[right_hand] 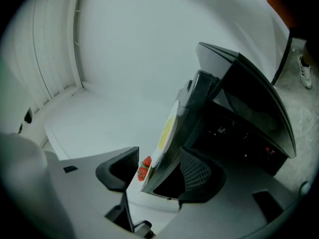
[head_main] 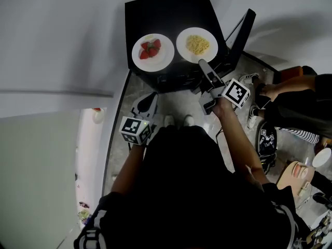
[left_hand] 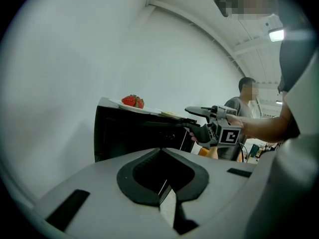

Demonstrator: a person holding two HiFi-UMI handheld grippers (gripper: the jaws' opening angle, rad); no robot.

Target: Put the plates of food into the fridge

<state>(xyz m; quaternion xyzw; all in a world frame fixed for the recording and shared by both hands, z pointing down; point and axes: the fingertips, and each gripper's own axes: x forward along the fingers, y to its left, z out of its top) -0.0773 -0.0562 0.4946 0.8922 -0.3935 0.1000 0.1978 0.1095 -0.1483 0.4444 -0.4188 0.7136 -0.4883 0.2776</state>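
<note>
Two white plates stand on top of the black mini fridge (head_main: 171,12): one with strawberries (head_main: 152,52) on the left, one with yellow food (head_main: 196,44) on the right. The fridge door (head_main: 241,34) stands ajar on the right. My right gripper (head_main: 203,65) is open at the fridge's front top edge, just before the yellow plate (right_hand: 167,127). That edge and both plates show between its wide jaws, and the pads press on nothing. My left gripper (head_main: 148,101) hangs lower, in front of the fridge's left side, shut and empty. Its view shows the strawberries (left_hand: 132,101) and the right gripper (left_hand: 191,117).
A white wall (head_main: 62,30) runs behind and left of the fridge. A person (head_main: 295,95) is on the right, close to the open door, with shoes (head_main: 250,79) on the grey floor. A bag (head_main: 268,141) and a pale bowl (head_main: 321,157) lie further right.
</note>
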